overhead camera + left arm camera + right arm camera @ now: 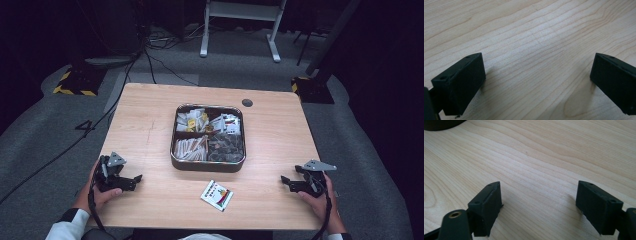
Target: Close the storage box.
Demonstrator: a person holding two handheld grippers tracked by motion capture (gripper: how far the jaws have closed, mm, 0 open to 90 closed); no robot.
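Note:
A dark metal tray with four compartments of small packets stands at the middle of the wooden table. One white packet with coloured print lies on the table in front of the tray. My left gripper rests open on the table at the near left, held by a hand. At the near right my right gripper is open too, jaws pointing toward the centre. In the left gripper view the gripper has only bare wood between its jaws. The right gripper is likewise wide apart over bare wood.
A dark round cap sits in the tabletop behind the tray. The tray's dark edge shows at the top left of the right gripper view. Cables and a white stand are on the grey floor beyond the table.

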